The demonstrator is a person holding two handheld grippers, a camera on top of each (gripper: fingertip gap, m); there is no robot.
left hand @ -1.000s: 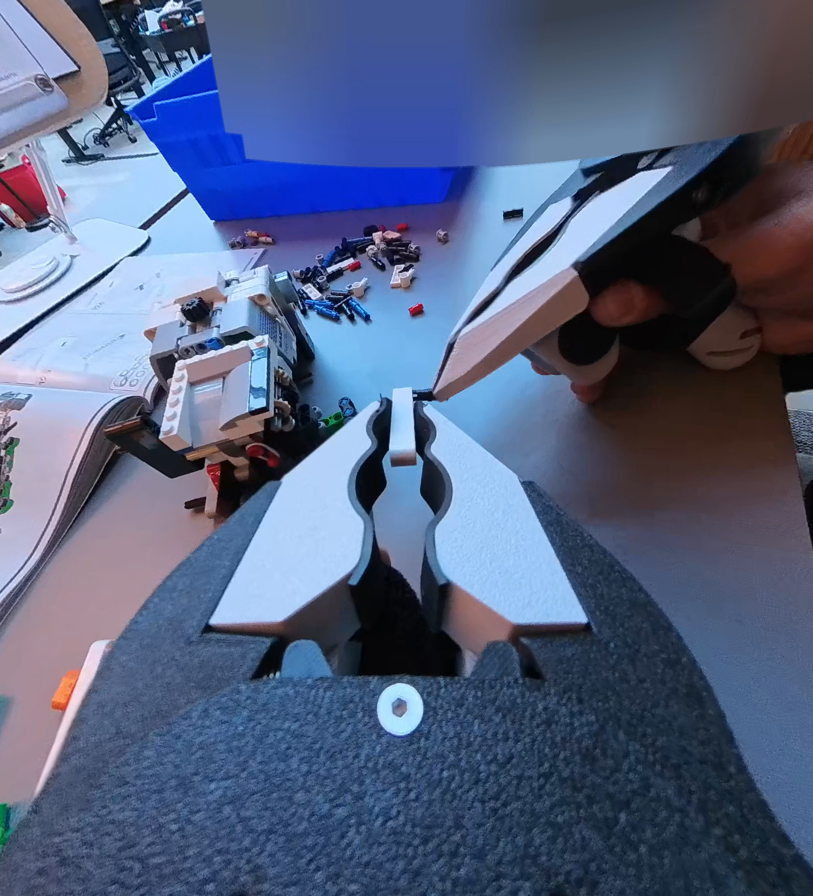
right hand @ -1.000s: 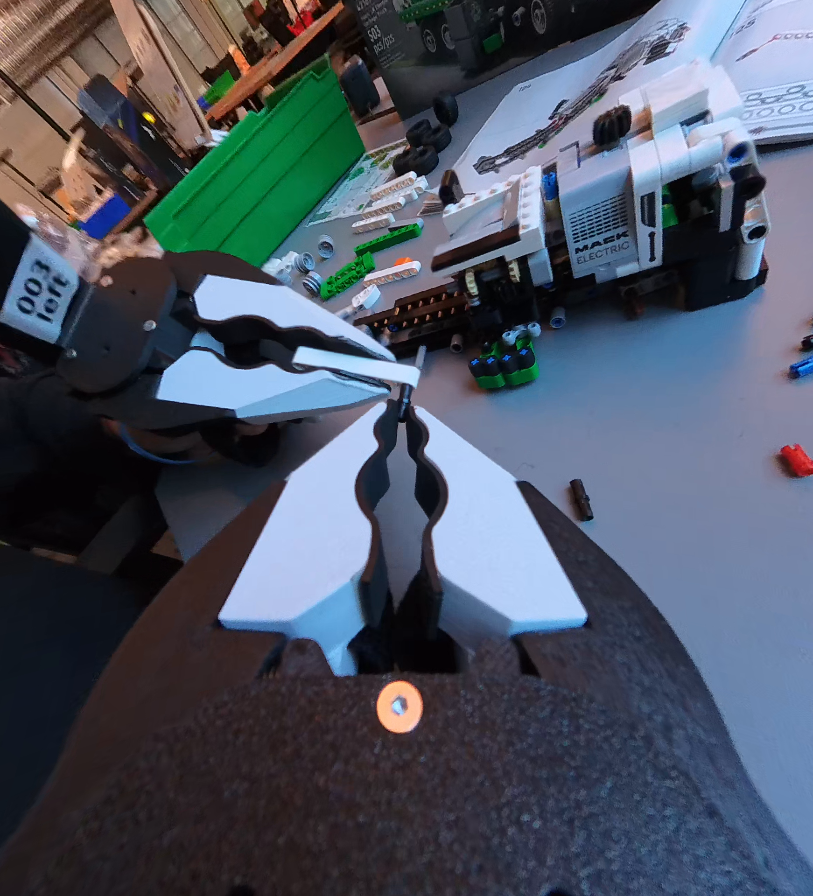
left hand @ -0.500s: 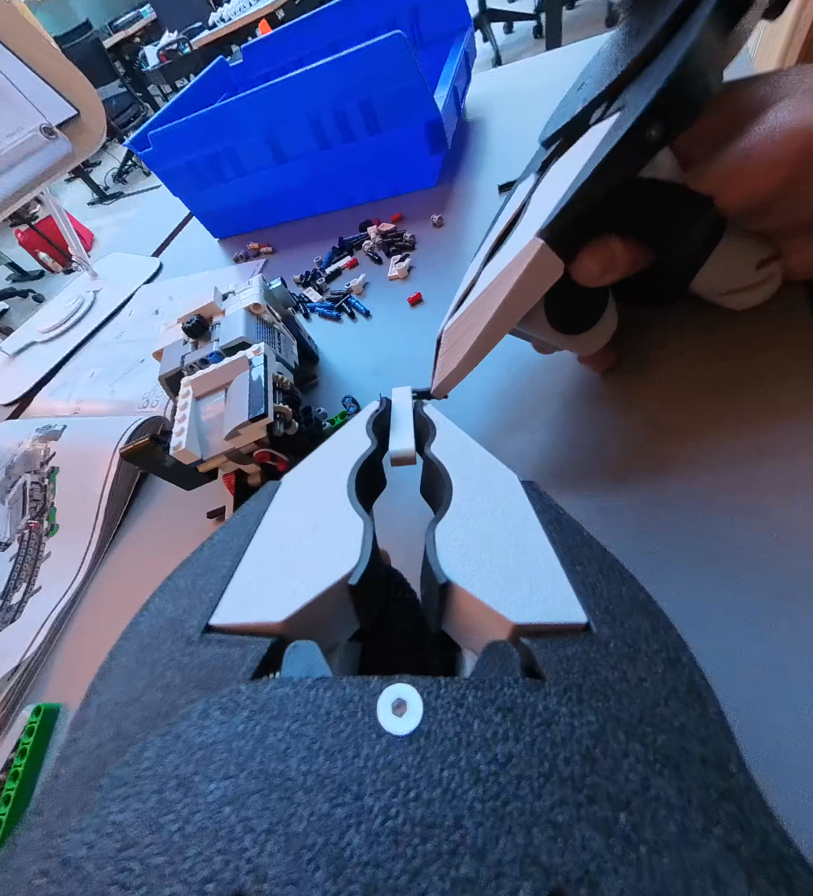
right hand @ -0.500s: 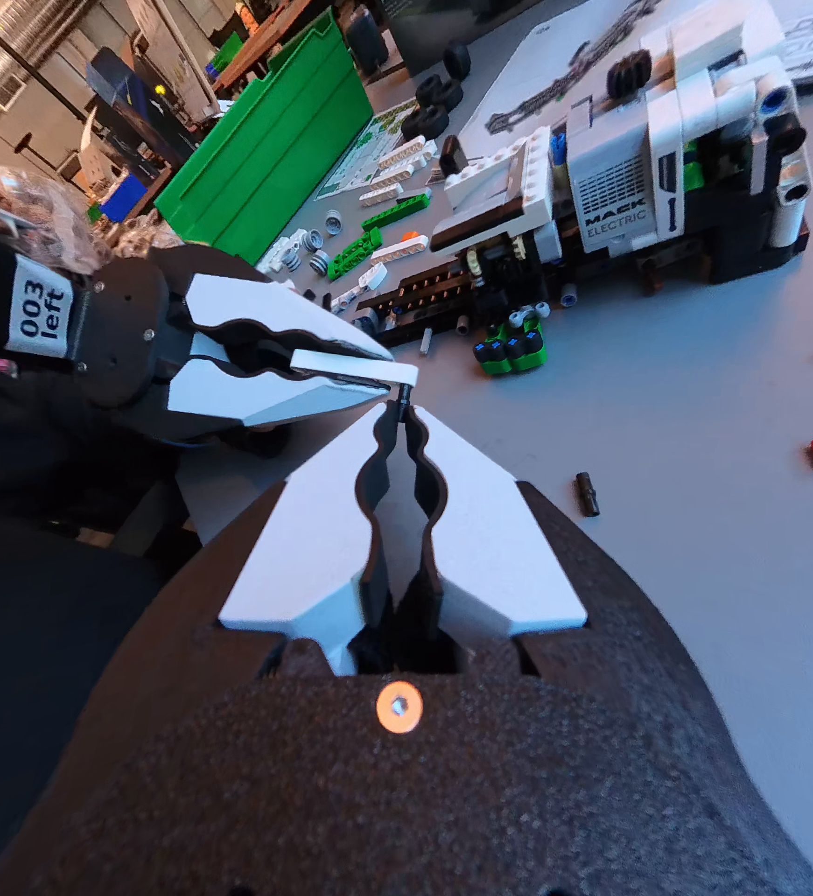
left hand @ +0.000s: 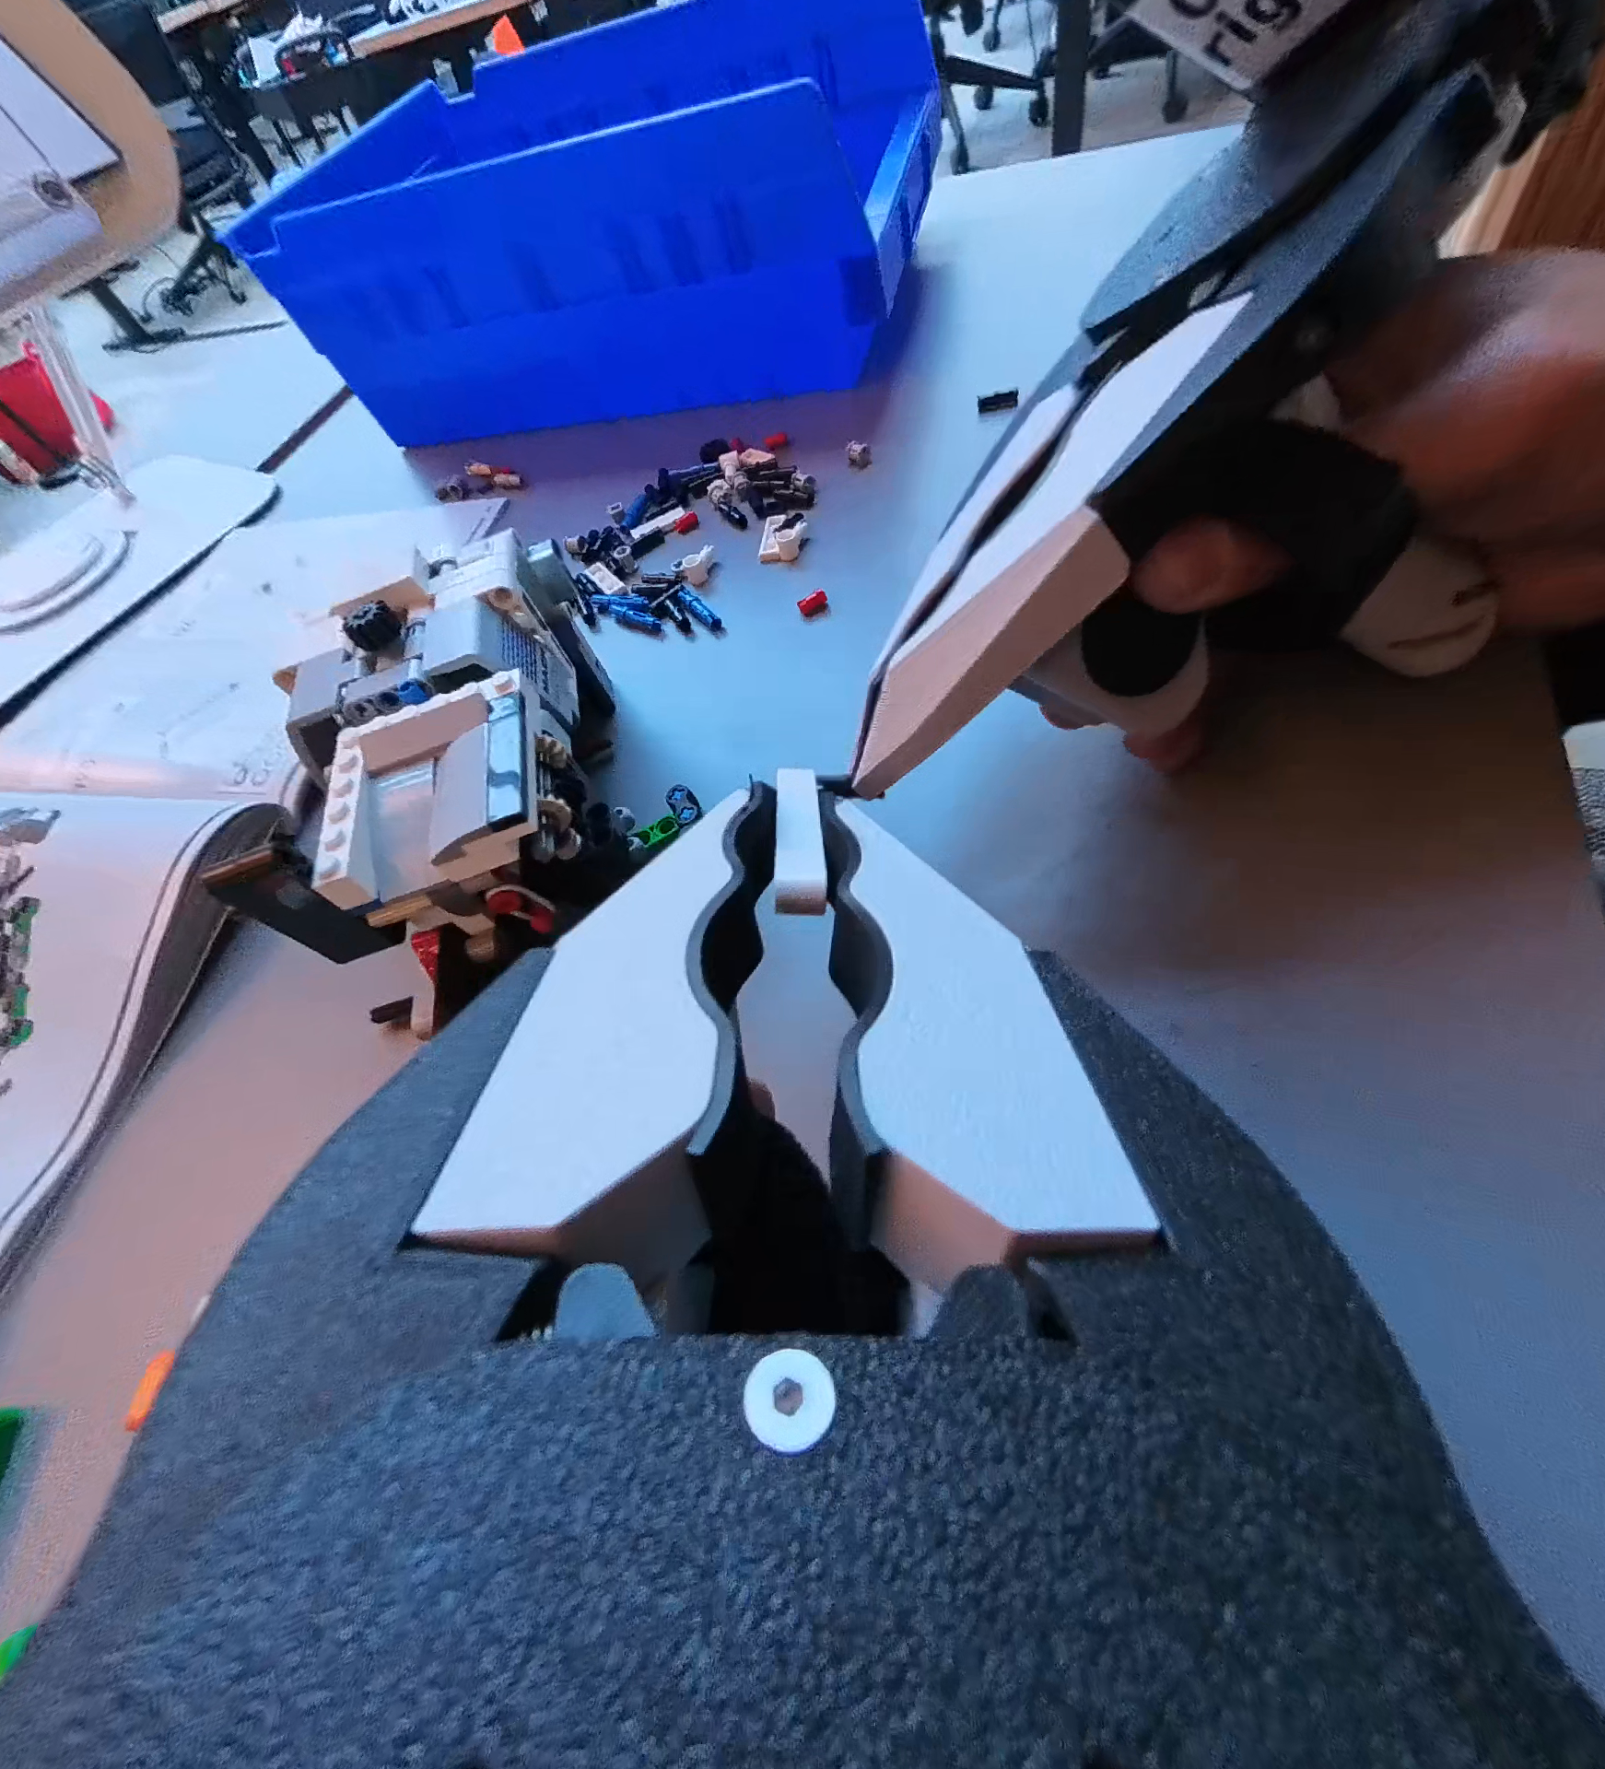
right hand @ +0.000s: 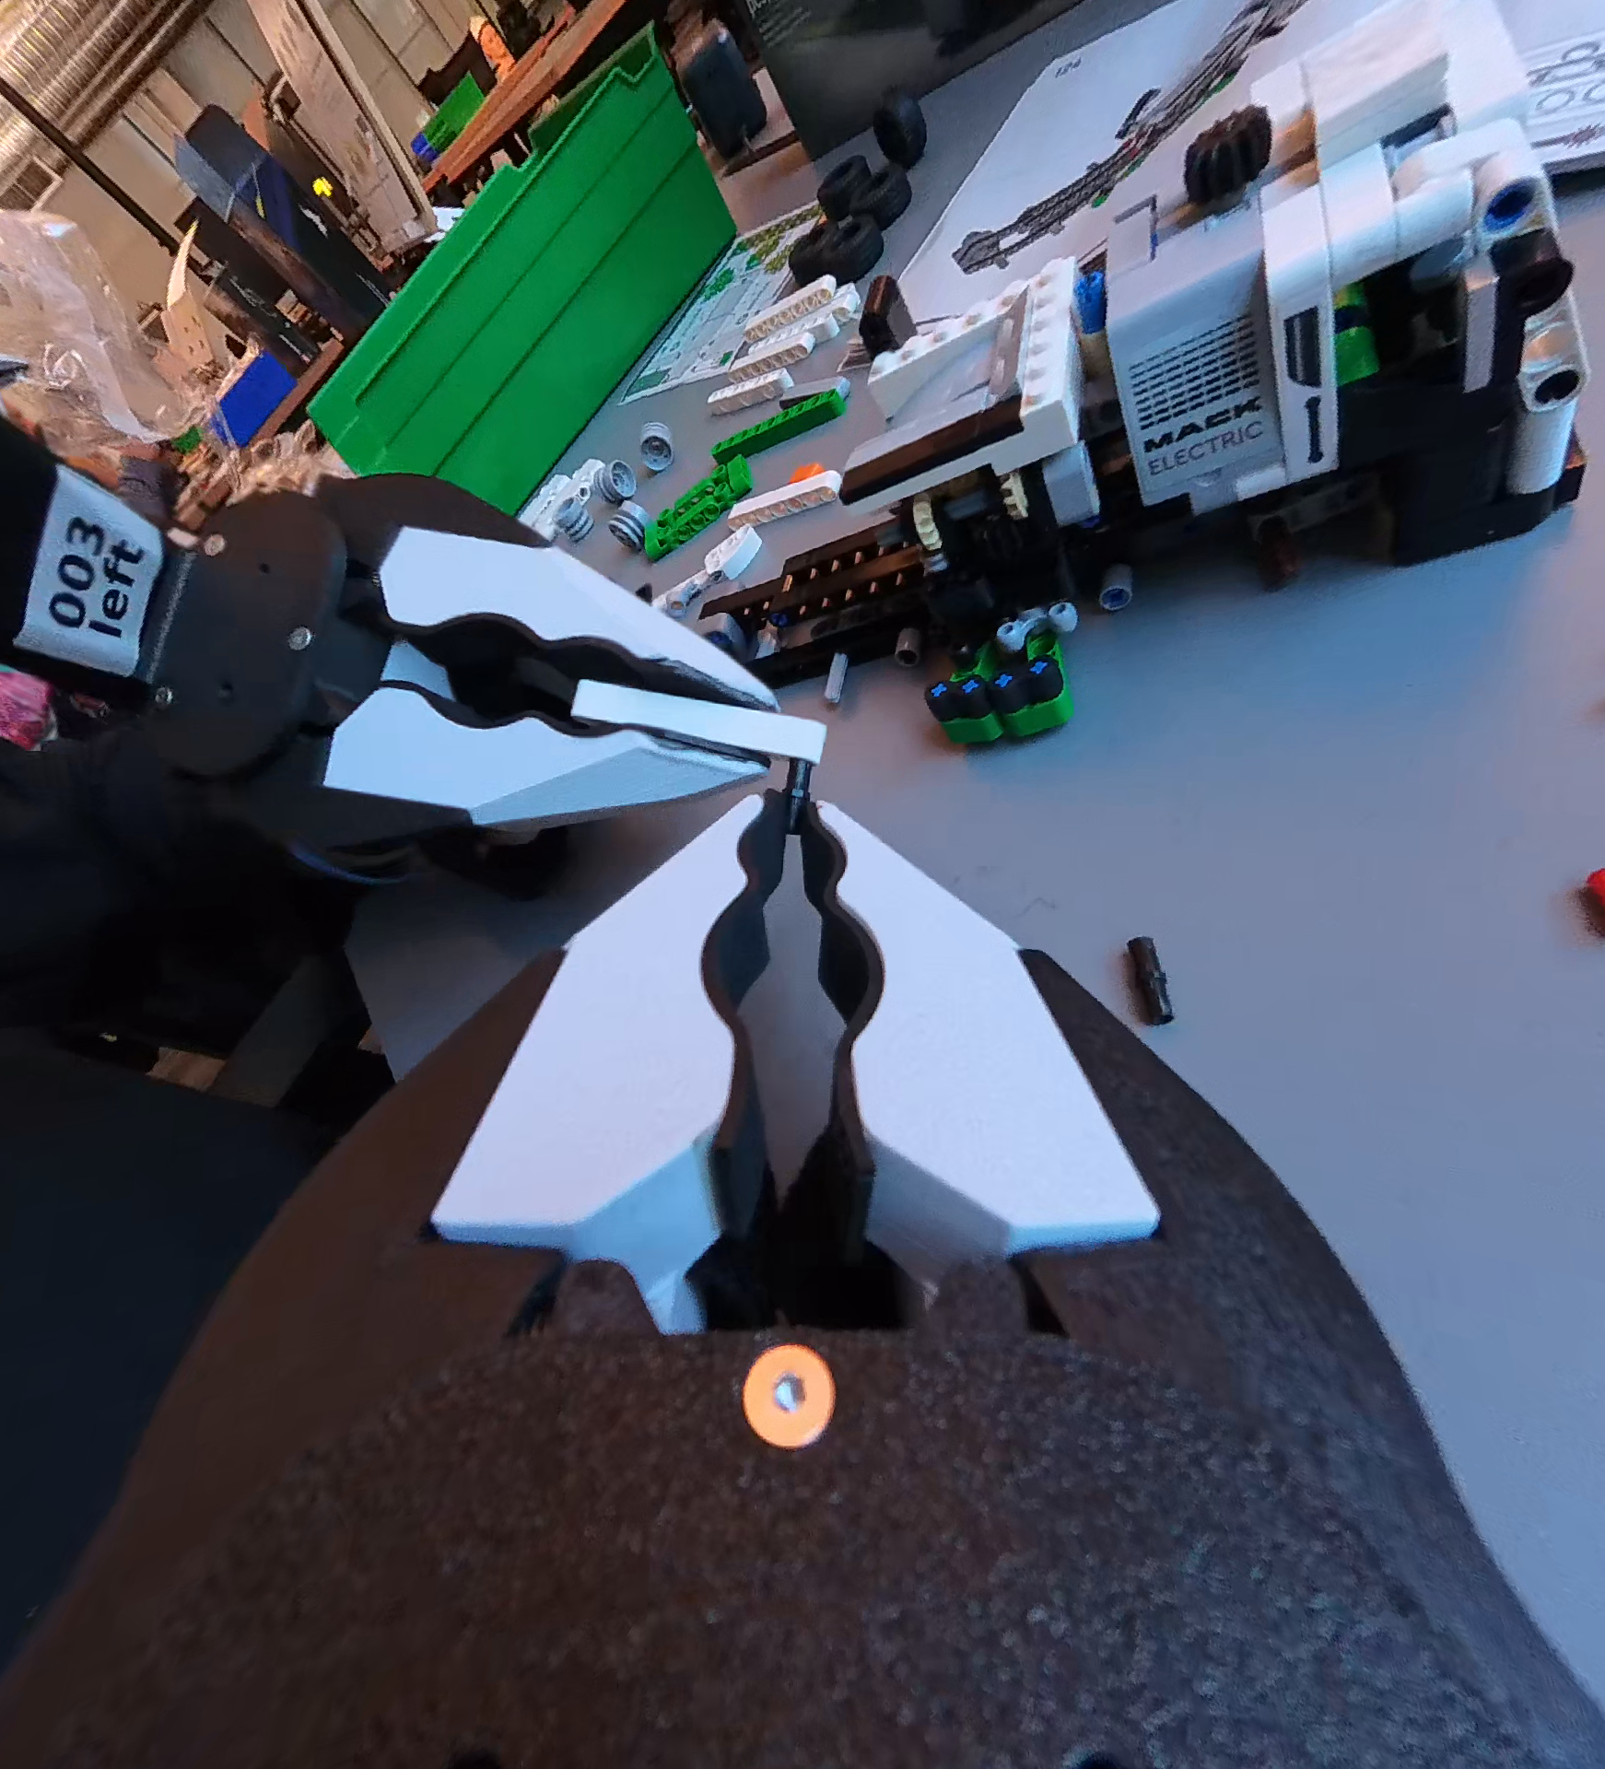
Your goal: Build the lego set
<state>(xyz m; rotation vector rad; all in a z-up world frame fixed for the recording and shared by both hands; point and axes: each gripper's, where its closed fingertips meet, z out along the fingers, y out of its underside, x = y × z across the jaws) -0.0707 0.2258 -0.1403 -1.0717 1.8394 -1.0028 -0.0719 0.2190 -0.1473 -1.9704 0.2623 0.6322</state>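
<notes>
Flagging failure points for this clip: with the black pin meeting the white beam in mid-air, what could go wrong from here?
1. The right gripper pinches only the tip of the small black pin; a push could twist it out, dropping it onto the table.
2. The left gripper holds the white beam by its thin faces, so pressure may pivot it.
3. Whether pin and hole align cannot be told.
</notes>
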